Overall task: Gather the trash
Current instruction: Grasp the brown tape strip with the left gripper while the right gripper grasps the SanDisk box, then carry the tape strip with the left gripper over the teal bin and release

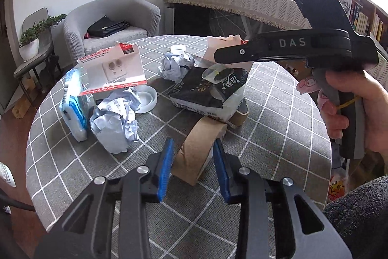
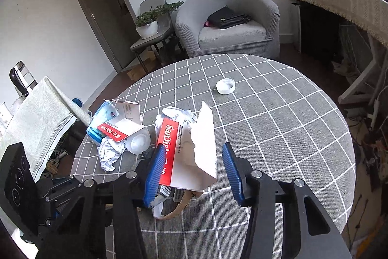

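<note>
Trash lies on a round table with a grey checked cloth (image 1: pixel 271 137). My left gripper (image 1: pixel 194 140) is open, its blue pads on either side of a brown tape roll (image 1: pixel 196 157) standing on edge, with a thin gap on the left side. In front of it lie a black snack bag (image 1: pixel 208 91) and crumpled paper (image 1: pixel 116 120). My right gripper (image 2: pixel 194 146) is open around a torn white SanDisk package (image 2: pixel 194 152). Its left pad (image 2: pixel 155 171) is against the red edge; the right pad stands apart from the card. A hand (image 1: pixel 351 108) holds that gripper.
At the left of the table are a blue-white wipes pack (image 1: pixel 72 108), a second SanDisk card (image 1: pixel 114 69), a white lid (image 1: pixel 145 98) and more crumpled paper (image 1: pixel 174 64). A small white cap (image 2: pixel 226 86) lies farther back. A grey armchair (image 2: pixel 228 23) stands behind the table.
</note>
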Motion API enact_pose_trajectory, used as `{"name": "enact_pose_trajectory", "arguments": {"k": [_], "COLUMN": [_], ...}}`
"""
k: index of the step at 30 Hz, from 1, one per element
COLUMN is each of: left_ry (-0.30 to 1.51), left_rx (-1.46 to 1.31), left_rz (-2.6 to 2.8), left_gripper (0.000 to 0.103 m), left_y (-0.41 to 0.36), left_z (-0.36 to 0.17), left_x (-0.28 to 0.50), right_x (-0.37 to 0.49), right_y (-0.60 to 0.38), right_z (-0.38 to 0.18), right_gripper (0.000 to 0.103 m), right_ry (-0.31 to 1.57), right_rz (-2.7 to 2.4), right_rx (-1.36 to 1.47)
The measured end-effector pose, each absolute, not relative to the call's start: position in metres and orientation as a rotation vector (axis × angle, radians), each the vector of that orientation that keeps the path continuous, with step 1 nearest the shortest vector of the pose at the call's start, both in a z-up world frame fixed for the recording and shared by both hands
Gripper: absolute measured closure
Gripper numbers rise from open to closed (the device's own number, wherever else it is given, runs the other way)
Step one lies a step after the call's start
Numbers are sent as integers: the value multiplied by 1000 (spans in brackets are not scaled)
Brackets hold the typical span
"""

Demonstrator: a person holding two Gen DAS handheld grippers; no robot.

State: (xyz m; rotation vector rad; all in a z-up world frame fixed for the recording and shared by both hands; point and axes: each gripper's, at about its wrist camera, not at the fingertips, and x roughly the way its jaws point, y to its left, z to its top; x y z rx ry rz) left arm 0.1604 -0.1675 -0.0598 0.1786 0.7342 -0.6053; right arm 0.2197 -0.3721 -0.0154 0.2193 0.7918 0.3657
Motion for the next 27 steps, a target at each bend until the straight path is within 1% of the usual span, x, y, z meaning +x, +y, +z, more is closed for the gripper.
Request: {"name": "enact_pose_trajectory", "arguments": {"k": [2,4,8,10,14,17,22,24,27], "left_ry": [725,732,742,743,748,745,748,747,739], "left_rx": [172,151,132,149,117,71,38,29,14], "left_rz": [-594,-593,-582,-576,-562,-530,-515,-512,-506], "left_gripper": [73,76,77,77,79,79,80,84,84], "left_y": [-166,-162,-157,-159,-157,-152,-146,-144,-138], "left_z": [-62,-65,-62,-62,-61,-60,-59,-58,-53], "left_x": [158,158,158,155,152,150,146,144,141], "right_x": [224,225,228,229,232,232,226,222,216], "right_y": [-374,-377,-380,-382,-381,-374,-361,-352,-346], "right_z": [-19,-21,-24,-25,-24,-19,3,10,15], "right_gripper": [61,70,79,90,91,95,97,97,97], "right_ry": [793,789,789,788,783,771,707,687,669], "right_rz": [353,356,353,352,347,345,299,270,245], "right_rx": [249,282,319,343,380,353,214,126,41]}}
